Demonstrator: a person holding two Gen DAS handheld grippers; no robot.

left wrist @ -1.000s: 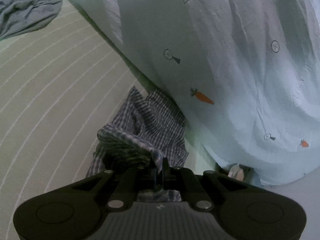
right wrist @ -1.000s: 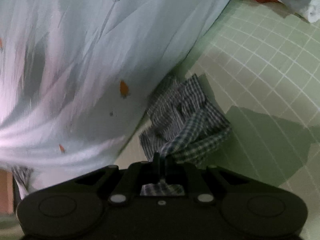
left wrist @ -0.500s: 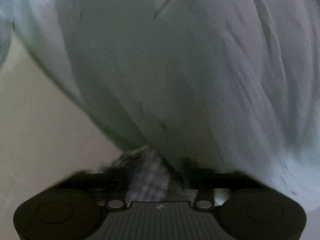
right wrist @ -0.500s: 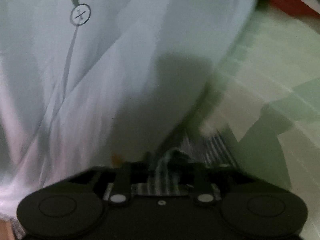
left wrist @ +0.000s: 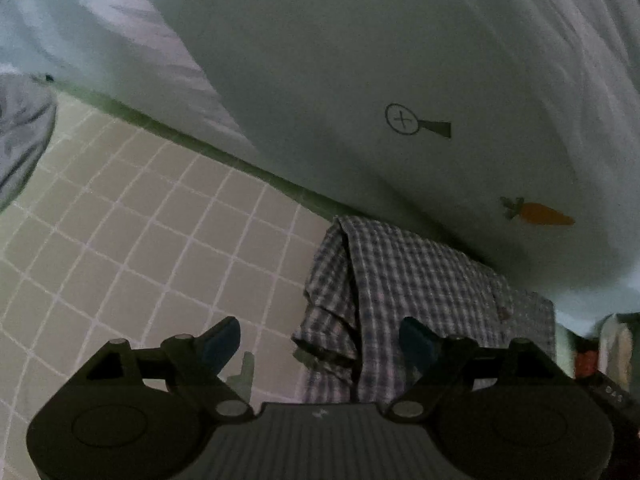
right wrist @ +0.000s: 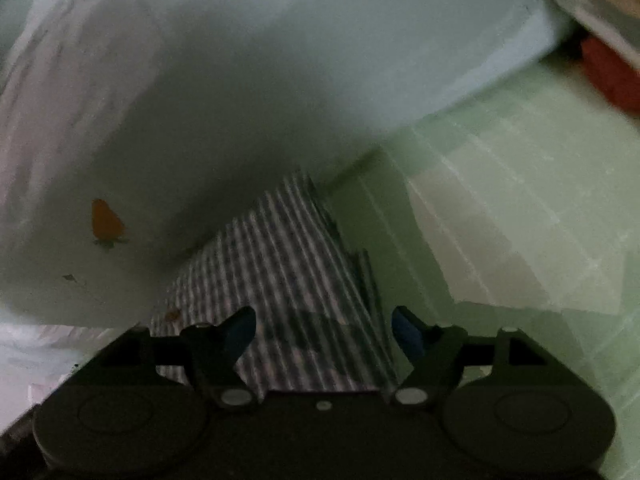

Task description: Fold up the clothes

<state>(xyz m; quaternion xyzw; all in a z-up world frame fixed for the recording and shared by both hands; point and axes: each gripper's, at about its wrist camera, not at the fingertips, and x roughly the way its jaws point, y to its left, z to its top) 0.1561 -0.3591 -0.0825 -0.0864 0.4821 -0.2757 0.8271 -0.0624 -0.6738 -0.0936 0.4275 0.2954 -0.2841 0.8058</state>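
Observation:
A blue-and-white checked garment [left wrist: 404, 280] lies folded on the green grid-pattern sheet [left wrist: 140, 240], with its far edge against a pale quilt. My left gripper [left wrist: 320, 344] hovers over its near left edge, open, with the blue pads clear of the cloth. In the right wrist view the same garment [right wrist: 288, 264] runs under my right gripper [right wrist: 323, 332]. Those jaws are opening, and the cloth lies between the fingers without being pressed. That view is blurred.
A pale blue quilt [left wrist: 360, 80] printed with carrots fills the far side and overhangs the garment. A grey garment [left wrist: 20, 140] lies at the far left. Something red [right wrist: 612, 68] and other clutter sit at the far right. The bare sheet [right wrist: 520, 200] extends to the right.
Both grippers were shut on bunched corners of the checked garment; now both stand open and the garment lies flatter on the sheet. Both hands came lower and nearer the quilt.

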